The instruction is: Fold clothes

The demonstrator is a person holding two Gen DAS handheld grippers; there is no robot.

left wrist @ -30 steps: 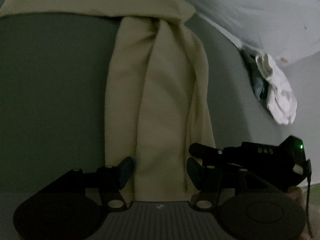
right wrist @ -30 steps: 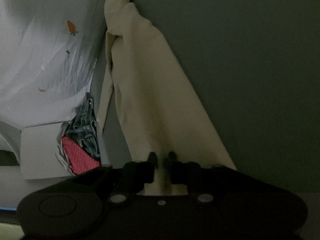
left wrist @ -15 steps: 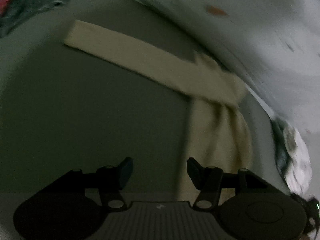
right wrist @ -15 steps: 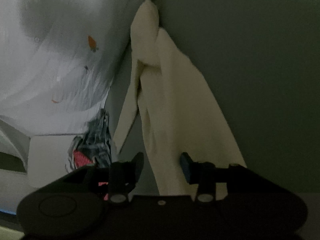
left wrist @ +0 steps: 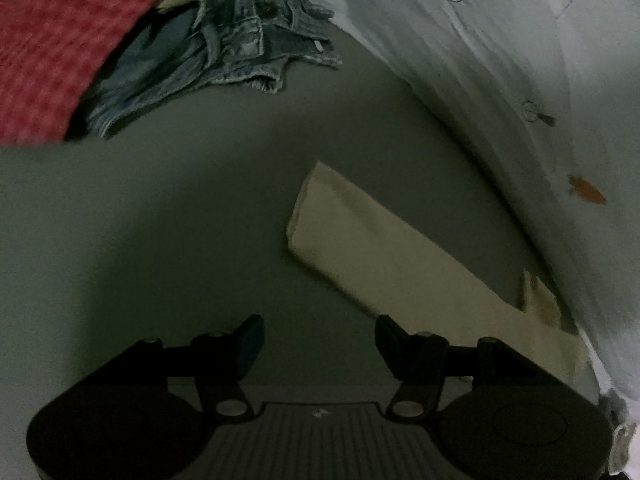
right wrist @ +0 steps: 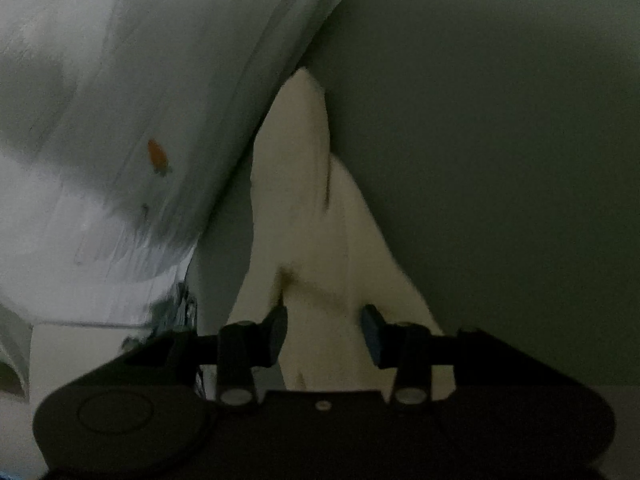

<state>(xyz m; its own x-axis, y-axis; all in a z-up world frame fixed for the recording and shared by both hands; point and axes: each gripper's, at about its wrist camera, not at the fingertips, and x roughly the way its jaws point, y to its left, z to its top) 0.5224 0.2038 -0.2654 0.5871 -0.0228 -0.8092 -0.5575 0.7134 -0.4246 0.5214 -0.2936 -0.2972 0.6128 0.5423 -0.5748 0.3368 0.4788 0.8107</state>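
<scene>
A cream garment (left wrist: 384, 256) lies on the grey-green surface; in the left wrist view one long flat leg of it runs from the middle toward the lower right. My left gripper (left wrist: 319, 340) is open and empty, above bare surface just left of that leg. In the right wrist view the cream garment (right wrist: 316, 248) stretches away from the fingers along the white bedding. My right gripper (right wrist: 325, 326) is open, its fingers apart over the near end of the cloth, holding nothing.
A pile of blue denim (left wrist: 216, 52) and a red checked cloth (left wrist: 52, 48) lie at the far left. White bedding with small orange prints (left wrist: 500, 80) borders the garment; it also fills the left of the right wrist view (right wrist: 120, 140). Grey-green surface (right wrist: 500, 140) lies to the right.
My right gripper has opened and let go of the cream garment. My left gripper has swung left, off the garment's body, so the denim pile and one leg now show.
</scene>
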